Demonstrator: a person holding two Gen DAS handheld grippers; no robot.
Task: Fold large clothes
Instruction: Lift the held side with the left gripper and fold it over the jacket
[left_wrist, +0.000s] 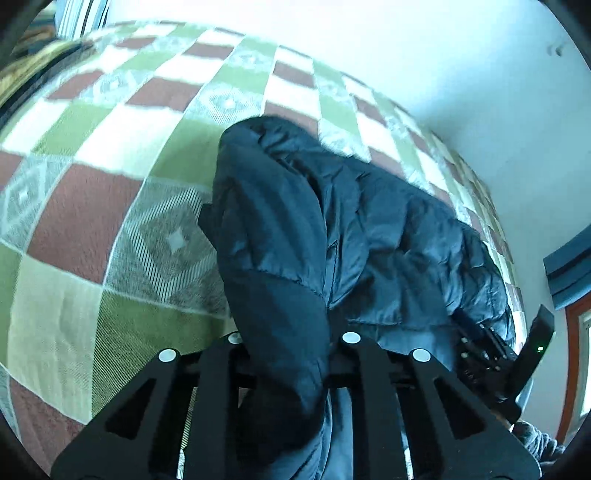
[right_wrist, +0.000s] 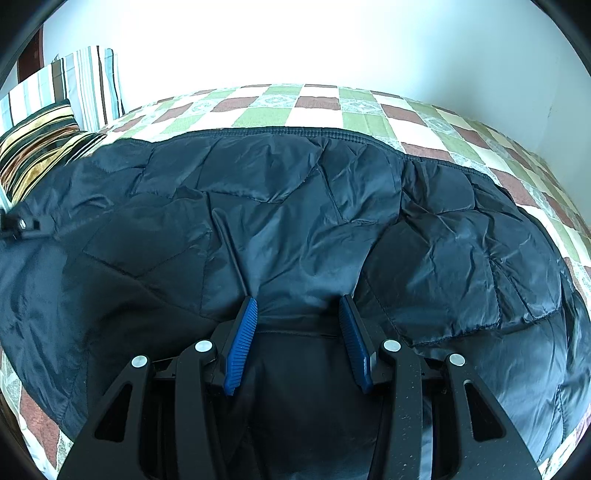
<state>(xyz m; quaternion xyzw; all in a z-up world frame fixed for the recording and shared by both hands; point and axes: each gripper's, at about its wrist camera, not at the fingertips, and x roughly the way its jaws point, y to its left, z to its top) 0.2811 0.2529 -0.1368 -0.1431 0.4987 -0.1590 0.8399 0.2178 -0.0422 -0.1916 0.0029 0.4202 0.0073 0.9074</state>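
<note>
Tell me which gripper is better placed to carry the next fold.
Probably the left gripper: it holds a lifted part of the dark quilted puffer jacket. The right gripper is open, its blue ribbed pads resting on the fabric.

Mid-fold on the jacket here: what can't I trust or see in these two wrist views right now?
- Left wrist view: left gripper fingertips are buried under a lifted fold of the dark jacket, so its grip cannot be confirmed.
- Left wrist view: right gripper is half hidden behind the jacket; the bedspread is motion-blurred.
- Right wrist view: the jacket's near hem is cut off by the frame; blue pads stand apart.
</note>
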